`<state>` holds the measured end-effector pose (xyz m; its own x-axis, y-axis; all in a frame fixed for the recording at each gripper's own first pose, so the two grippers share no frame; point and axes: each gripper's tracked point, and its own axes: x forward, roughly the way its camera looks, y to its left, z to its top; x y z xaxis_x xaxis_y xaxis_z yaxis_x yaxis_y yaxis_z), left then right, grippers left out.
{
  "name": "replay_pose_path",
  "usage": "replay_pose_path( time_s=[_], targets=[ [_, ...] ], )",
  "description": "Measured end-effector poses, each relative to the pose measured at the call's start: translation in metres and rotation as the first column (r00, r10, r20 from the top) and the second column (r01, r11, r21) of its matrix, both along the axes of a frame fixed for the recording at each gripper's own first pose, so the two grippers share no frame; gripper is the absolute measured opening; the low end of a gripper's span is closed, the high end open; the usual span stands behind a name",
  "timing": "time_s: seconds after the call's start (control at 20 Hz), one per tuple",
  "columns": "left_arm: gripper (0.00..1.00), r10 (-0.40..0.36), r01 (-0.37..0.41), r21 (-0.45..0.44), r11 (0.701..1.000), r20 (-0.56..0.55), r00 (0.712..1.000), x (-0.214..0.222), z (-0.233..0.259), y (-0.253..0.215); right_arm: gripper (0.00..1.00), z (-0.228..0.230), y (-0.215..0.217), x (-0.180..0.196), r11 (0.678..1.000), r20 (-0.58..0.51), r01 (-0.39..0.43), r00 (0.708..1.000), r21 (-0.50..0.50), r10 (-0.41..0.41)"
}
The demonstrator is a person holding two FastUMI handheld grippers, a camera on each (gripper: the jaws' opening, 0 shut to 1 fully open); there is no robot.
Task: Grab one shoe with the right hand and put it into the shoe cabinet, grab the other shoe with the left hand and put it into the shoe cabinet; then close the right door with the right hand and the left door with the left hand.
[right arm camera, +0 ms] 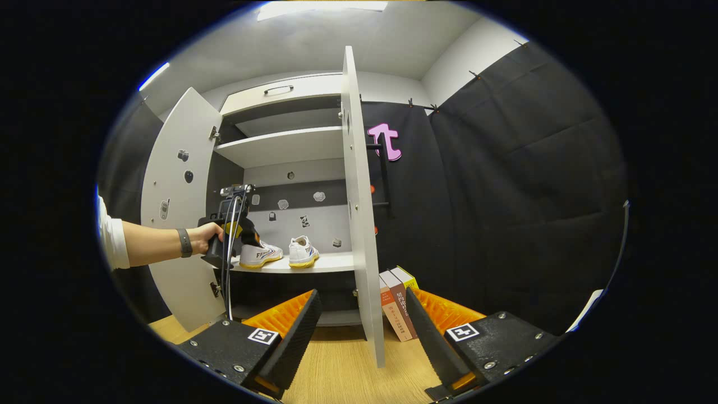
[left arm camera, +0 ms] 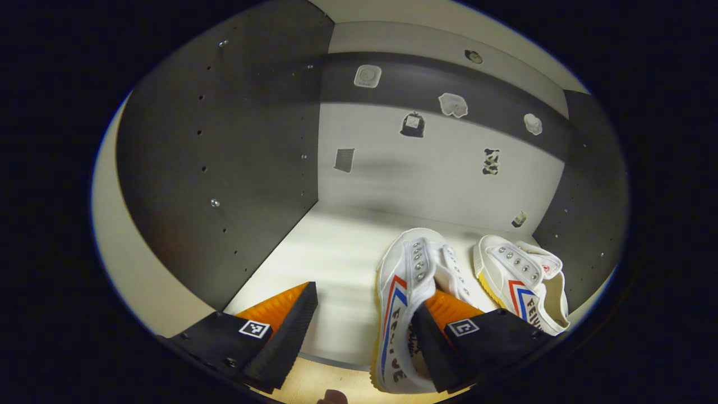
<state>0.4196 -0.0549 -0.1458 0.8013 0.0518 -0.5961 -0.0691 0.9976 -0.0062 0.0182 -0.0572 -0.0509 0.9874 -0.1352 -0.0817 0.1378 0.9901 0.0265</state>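
Books (right arm camera: 396, 303) beside right door (right arm camera: 362, 224)

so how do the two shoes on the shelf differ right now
The nearer shoe overhangs the shelf's front edge, with the left tongs open around its heel side; the farther shoe sits fully on the shelf, beside the cabinet's right wall, with nothing near it. The nearer shoe shows its left flank, the farther its right. Both are white canvas with red and blue stripes and yellow soles.
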Motion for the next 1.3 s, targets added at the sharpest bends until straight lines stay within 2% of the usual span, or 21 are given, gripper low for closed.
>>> replay_pose_path(
  time_s=[0.15,0.3,0.6,0.65,0.8,0.9,1.0,1.15,1.3],
  targets=[
    [0.98,-0.06,0.061,-0.02,0.998,0.051,0.997,-0.022,0.025,-0.013,0.93,0.004,0.004,-0.006,1.0,0.01,-0.015,1.0,0.001,0.015],
    [0.98,-0.108,0.115,-0.041,0.993,0.149,0.983,-0.051,0.068,-0.021,0.93,0.005,0.006,-0.009,1.0,0.006,-0.029,1.0,-0.004,0.029],
    [0.97,-0.189,0.227,-0.066,0.972,0.362,0.913,-0.155,0.146,-0.031,0.93,0.007,0.021,-0.013,0.996,-0.006,-0.085,0.996,-0.011,0.085],
    [0.99,-0.191,0.231,-0.057,0.971,0.389,0.901,-0.174,0.154,-0.027,0.93,0.007,0.024,-0.016,0.995,-0.007,-0.098,0.995,-0.014,0.098],
    [0.96,-0.173,0.218,-0.048,0.975,0.455,0.874,-0.228,0.159,-0.015,0.93,0.009,0.033,-0.021,0.992,-0.003,-0.129,0.992,-0.014,0.129],
    [0.99,-0.15,0.195,-0.051,0.98,0.457,0.877,-0.265,0.143,-0.004,0.93,0.008,0.037,-0.025,0.99,0.0,-0.142,0.99,-0.013,0.142],
    [0.97,-0.129,0.168,-0.045,0.985,0.458,0.879,-0.297,0.131,0.006,0.93,0.009,0.04,-0.029,0.989,0.006,-0.149,0.989,-0.01,0.149],
    [0.96,-0.112,0.129,-0.004,0.992,0.478,0.871,-0.335,0.113,0.021,0.93,0.006,0.045,-0.033,0.987,0.003,-0.162,0.987,-0.008,0.163],
    [0.97,-0.093,0.111,-0.009,0.994,0.48,0.872,-0.364,0.096,0.027,0.93,0.0,0.048,-0.036,0.986,-0.007,-0.167,0.986,-0.007,0.167]
  ],
)
